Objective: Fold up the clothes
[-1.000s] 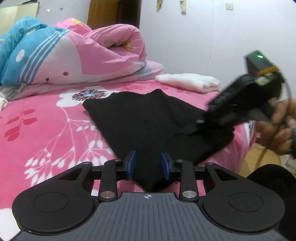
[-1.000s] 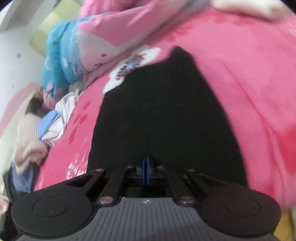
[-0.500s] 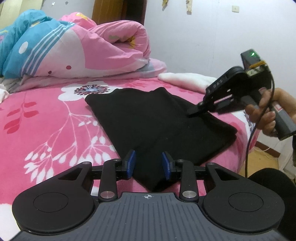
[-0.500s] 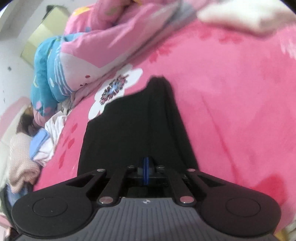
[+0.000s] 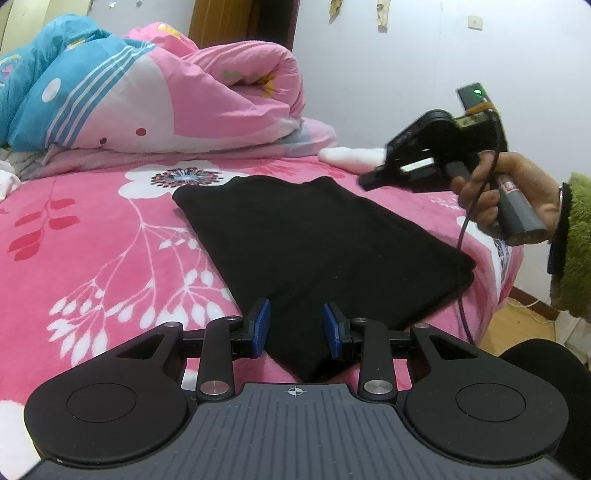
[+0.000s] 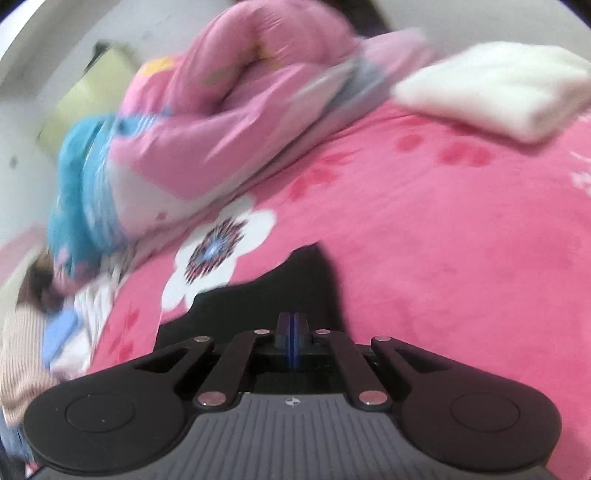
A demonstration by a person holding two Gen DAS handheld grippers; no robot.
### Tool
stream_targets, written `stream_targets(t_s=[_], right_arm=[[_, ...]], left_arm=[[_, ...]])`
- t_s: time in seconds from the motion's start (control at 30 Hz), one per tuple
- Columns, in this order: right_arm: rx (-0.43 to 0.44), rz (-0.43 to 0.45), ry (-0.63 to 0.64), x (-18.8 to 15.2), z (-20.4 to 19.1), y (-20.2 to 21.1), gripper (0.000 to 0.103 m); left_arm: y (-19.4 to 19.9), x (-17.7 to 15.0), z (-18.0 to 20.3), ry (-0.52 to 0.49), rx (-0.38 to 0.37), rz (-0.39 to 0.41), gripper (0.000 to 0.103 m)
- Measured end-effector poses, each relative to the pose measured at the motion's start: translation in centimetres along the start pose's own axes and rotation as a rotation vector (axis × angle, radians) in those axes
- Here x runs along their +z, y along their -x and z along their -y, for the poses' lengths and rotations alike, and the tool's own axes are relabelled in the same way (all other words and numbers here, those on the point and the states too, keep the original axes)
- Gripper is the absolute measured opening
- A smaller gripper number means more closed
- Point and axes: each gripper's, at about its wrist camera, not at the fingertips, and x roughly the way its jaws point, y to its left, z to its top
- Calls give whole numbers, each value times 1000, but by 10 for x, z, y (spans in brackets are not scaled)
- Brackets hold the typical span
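With the black garment (image 5: pixel 314 251) laid folded flat on the bed (image 5: pixel 92 258), a further fold is judged pending: its near corner lies between the parted fingers of the left hand-held gripper (image 5: pixel 295 328), ready to be pinched, while the right hand-held gripper (image 6: pixel 291 328) is held aloft, closed and empty.

- A pale wall (image 5: pixel 388 74) stood behind the bed (image 5: pixel 92 240), which wore a pink floral sheet.
- A wooden door (image 5: pixel 240 22) showed beyond a rolled pink-and-blue quilt (image 5: pixel 147 96).
- Wooden floor (image 5: pixel 517 328) lay beside the bed.
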Motion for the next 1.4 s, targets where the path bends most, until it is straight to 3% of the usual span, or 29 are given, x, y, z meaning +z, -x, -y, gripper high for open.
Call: stream_targets(t_s=[0.17,0.3,0.4,0.5,0.6,0.67,0.83,0.97,1.1,1.17,1.3,1.4], right_arm=[[-219,70,4,9,9,-16,0],[-154,96,92,4,-14,9,0],[-76,6,173,-2,-33,-2,0],[-123,-50,135,3,-23,-38,0],[-153,4,27,16,-3,-48,0],[-216,40,55,20,-9,-41,0],[-128,13,172,13,-45,-20,0],[-79,-125,200,6,-61,-57,0],[-168,-78,116,21,-48,-85,0],[-216,-43,136,27,-58,-77,0],[-63,-121,299,12,-102,-57,1],[26,-235,374,-4,-130,-70,1]], left_arm=[[0,0,0,5,0,1,32],[0,1,-1,15,-2,-2,32],[0,0,-2,22,-1,-2,32],[0,0,0,16,4,1,32],[1,0,0,15,5,1,32],[2,0,-1,20,3,-1,32],[3,2,-4,44,2,-7,32],[4,0,-3,37,20,-6,32],[4,1,-4,36,43,-8,36],[4,2,-8,58,44,-17,36],[6,4,-15,110,23,-39,36],[6,3,-17,132,10,-54,37]])
